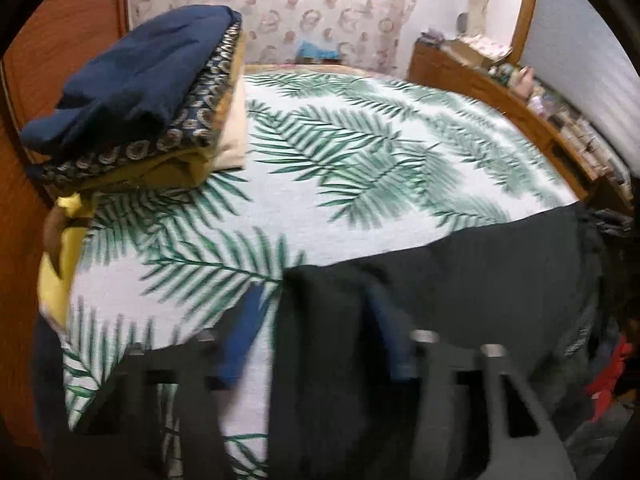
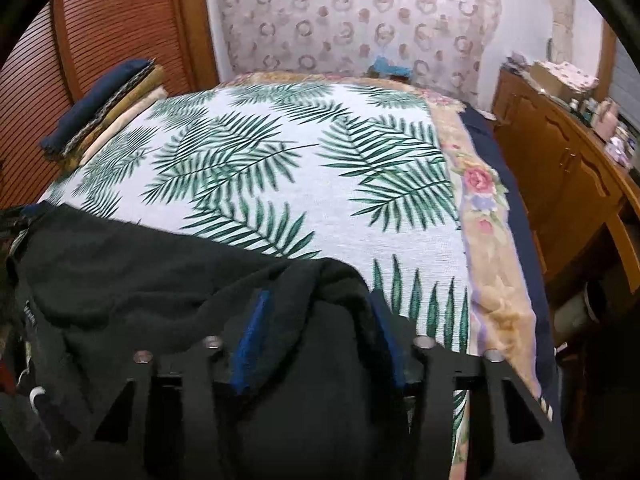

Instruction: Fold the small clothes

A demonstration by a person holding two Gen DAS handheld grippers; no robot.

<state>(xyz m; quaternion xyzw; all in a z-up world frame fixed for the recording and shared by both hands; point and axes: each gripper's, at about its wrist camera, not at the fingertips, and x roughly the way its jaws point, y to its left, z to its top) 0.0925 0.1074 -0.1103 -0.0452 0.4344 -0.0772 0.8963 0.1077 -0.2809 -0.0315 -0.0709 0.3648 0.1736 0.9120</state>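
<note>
A dark grey-black garment [image 1: 480,280] is stretched over the near edge of the bed. My left gripper [image 1: 316,336] is shut on its left end, with blue fingers [image 1: 244,328] either side of the cloth. My right gripper [image 2: 316,332] is shut on its right end [image 2: 320,360]; the garment [image 2: 120,272] runs off to the left. A pile of folded clothes [image 1: 136,92] with a navy piece on top sits at the bed's far left; it also shows in the right wrist view [image 2: 100,108].
The bed has a white palm-leaf cover [image 1: 360,168] [image 2: 280,168] over a floral blanket [image 2: 488,240]. A wooden shuttered door [image 2: 112,32] is at left. A wooden cabinet [image 2: 560,168] with clutter stands at right. A yellow cloth [image 1: 64,256] hangs at the bed's left edge.
</note>
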